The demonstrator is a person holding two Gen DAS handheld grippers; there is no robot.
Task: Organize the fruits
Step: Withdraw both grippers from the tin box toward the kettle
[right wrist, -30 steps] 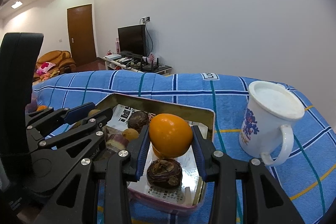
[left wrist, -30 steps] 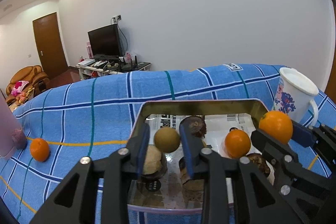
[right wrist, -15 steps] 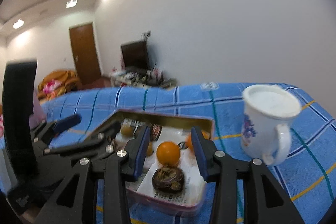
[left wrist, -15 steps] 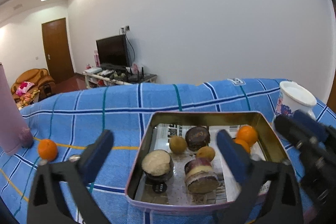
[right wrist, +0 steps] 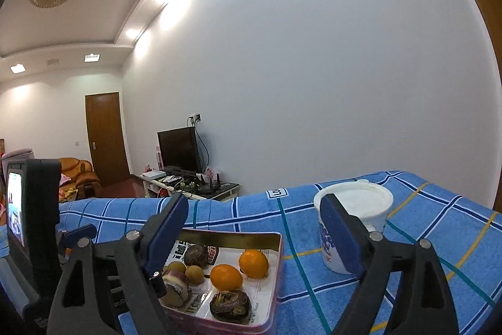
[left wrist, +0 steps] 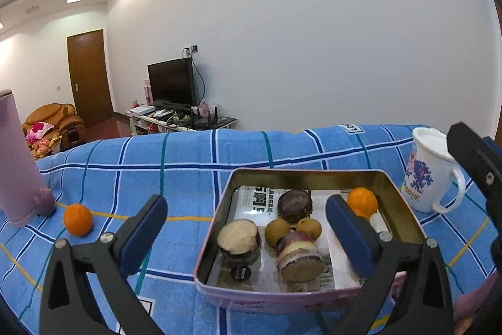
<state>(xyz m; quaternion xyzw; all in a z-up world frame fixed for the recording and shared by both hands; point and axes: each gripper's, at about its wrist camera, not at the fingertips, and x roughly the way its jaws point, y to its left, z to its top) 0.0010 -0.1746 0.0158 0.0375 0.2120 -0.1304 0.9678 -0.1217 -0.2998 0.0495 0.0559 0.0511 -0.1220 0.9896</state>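
Observation:
A metal tin lined with newspaper sits on the blue checked cloth. It holds two oranges, two small yellow-brown fruits, a dark round fruit and cut purple-skinned pieces. One more orange lies loose on the cloth to the left. My left gripper hangs wide open over the tin's near side, holding nothing. My right gripper is above the tin's right end, its jaws opening with nothing between them.
A white mug with a lid stands right of the tin. A tall pink flask and a small purple object stand at the far left near the loose orange. Behind the table are a TV stand, a sofa and a door.
The left gripper let go of a yellow-brown fruit, which now lies in the tin, and spread wide. The right gripper dropped its orange into the tin, opened, rose and tilted up.

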